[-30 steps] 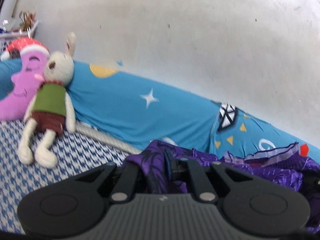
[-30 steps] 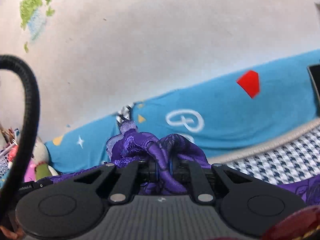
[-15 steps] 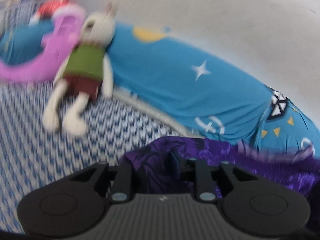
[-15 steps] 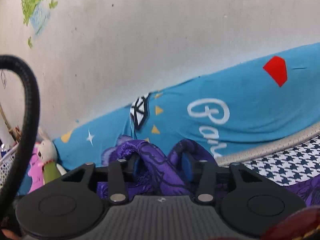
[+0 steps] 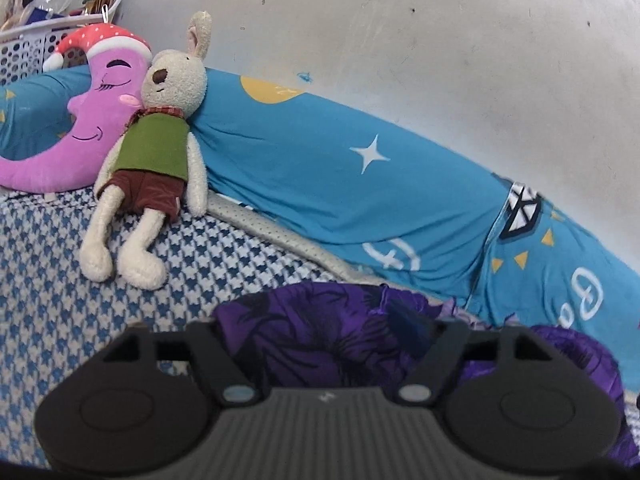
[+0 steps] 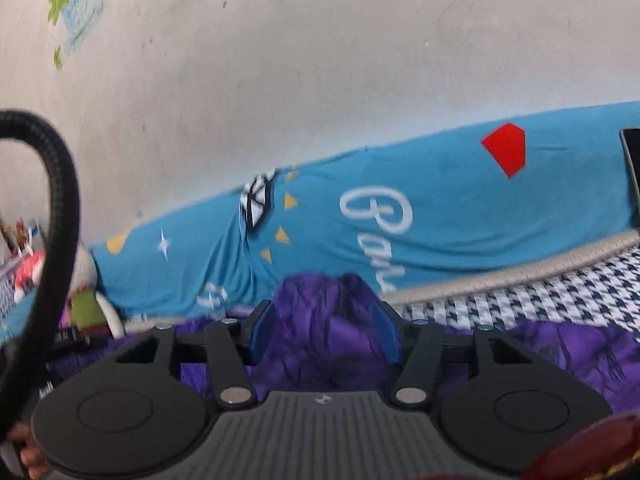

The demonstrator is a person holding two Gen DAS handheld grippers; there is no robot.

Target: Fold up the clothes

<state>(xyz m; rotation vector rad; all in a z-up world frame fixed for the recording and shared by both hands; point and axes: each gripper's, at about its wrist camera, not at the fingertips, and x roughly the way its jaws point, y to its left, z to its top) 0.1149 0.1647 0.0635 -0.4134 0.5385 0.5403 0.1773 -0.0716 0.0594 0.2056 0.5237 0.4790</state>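
A purple garment with a dark leaf print (image 5: pixel 320 320) lies bunched on the houndstooth bed cover (image 5: pixel 48 280). My left gripper (image 5: pixel 320 336) is open, its jaws spread wide with the cloth lying loosely between them. In the right wrist view the same purple garment (image 6: pixel 560 356) spreads across the bed, and a hump of it rises between the blue pads (image 6: pixel 266 332) of my right gripper (image 6: pixel 326 330), which is also open. The left fingertips are mostly hidden by cloth and the gripper body.
A long blue bolster (image 5: pixel 340 184) runs along the white wall. A plush rabbit (image 5: pixel 156 152) and a pink moon cushion (image 5: pixel 80 128) lean at its left end, below a white basket (image 5: pixel 24 48). A black cable (image 6: pixel 60 208) loops at the left of the right view.
Both grippers were shut on the purple garment a second ago. Both have opened wide and the cloth has dropped lower onto the bed.
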